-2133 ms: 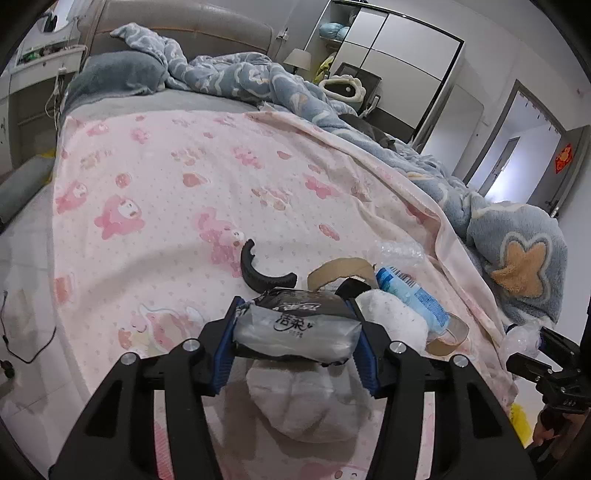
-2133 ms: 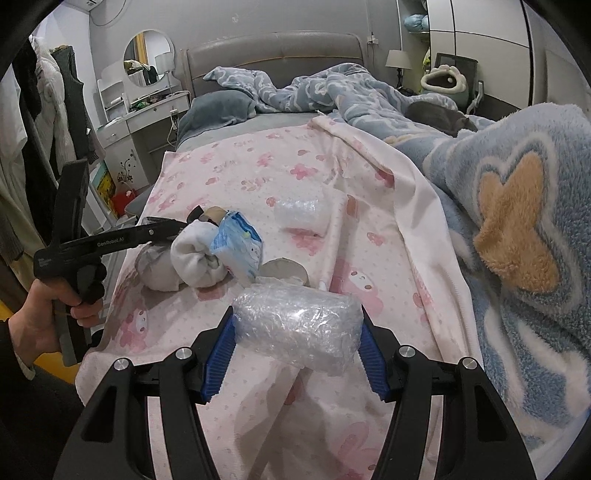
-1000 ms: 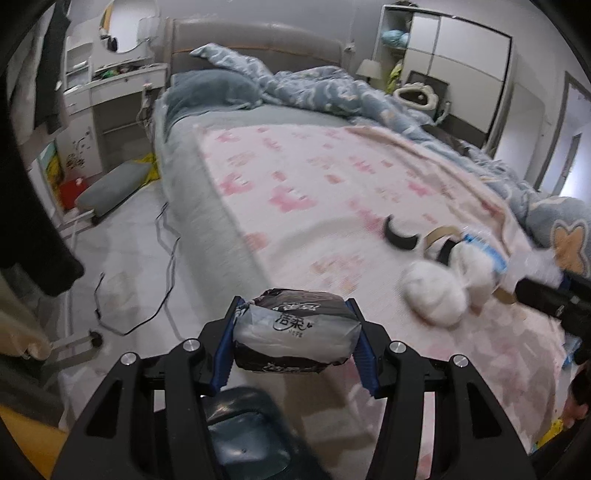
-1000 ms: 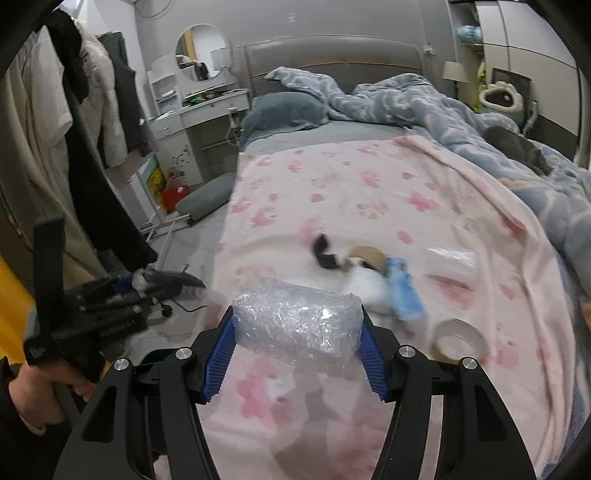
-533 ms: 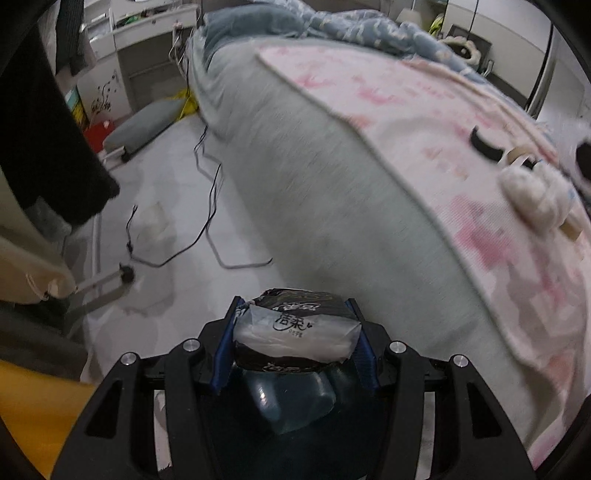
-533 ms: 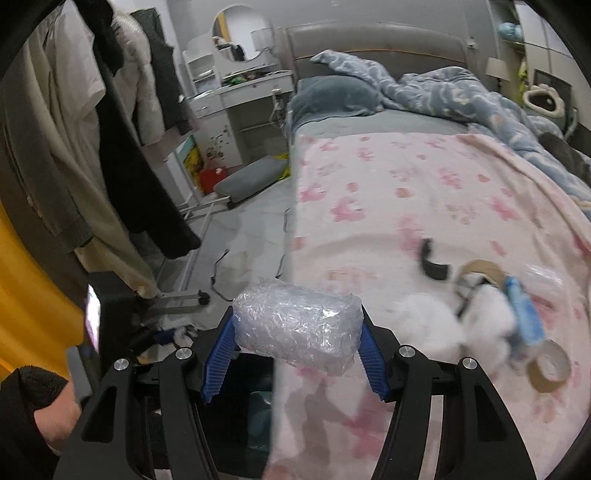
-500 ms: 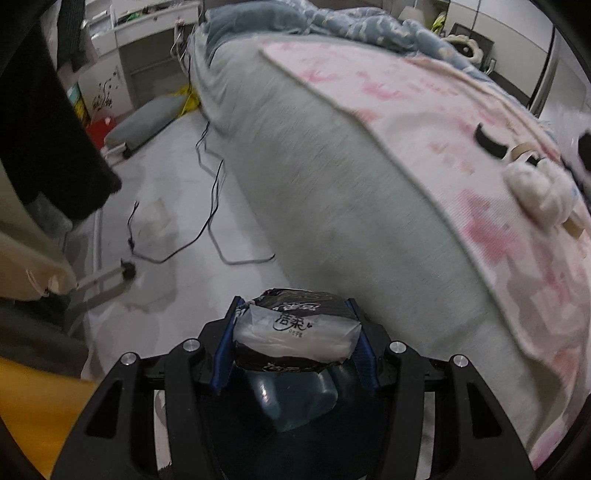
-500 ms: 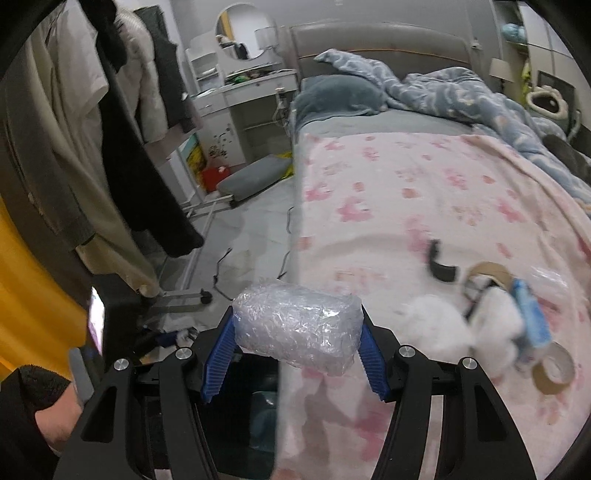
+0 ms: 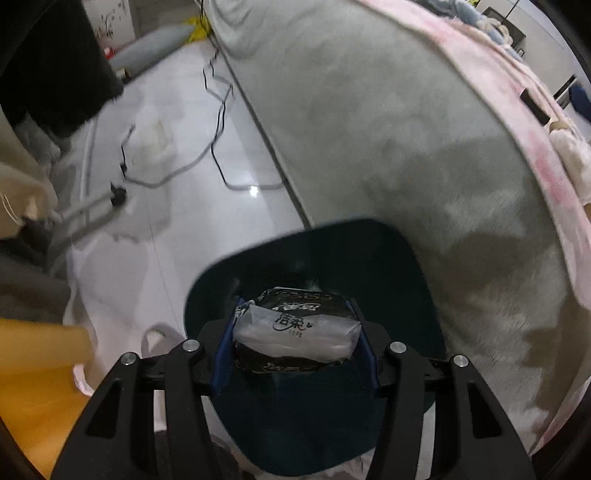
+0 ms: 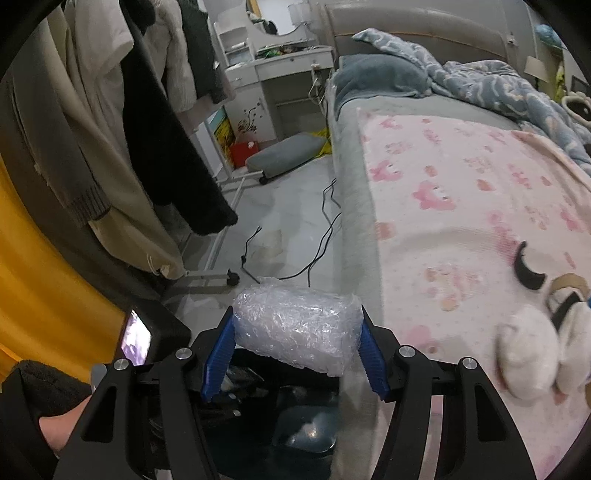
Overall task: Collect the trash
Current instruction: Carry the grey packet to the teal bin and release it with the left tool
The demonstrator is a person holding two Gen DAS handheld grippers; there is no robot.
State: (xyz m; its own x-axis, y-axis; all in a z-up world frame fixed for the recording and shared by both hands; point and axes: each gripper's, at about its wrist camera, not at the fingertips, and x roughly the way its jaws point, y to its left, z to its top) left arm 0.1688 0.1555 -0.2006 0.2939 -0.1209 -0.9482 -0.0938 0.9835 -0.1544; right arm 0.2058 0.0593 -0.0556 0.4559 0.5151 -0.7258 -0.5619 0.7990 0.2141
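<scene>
- Your left gripper [image 9: 295, 334] clamps a black-and-clear crumpled tissue packet [image 9: 295, 330] directly over the dark teal plastic bin [image 9: 388, 258].
- Your right gripper [image 10: 295, 345] grips a clear crinkled plastic-wrap bundle [image 10: 297, 328]; the bin, seemingly, sits at six o'clock below it.

A bedroom with a pale glossy floor [image 10: 280, 206] crossed by black cables [image 9: 218, 122], a grey bed [image 9: 388, 122] under a pink patterned sheet [image 10: 461, 192], a padded grey headboard [image 10: 413, 26], a white dressing table [image 10: 280, 70] and hanging coats [image 10: 122, 122].
</scene>
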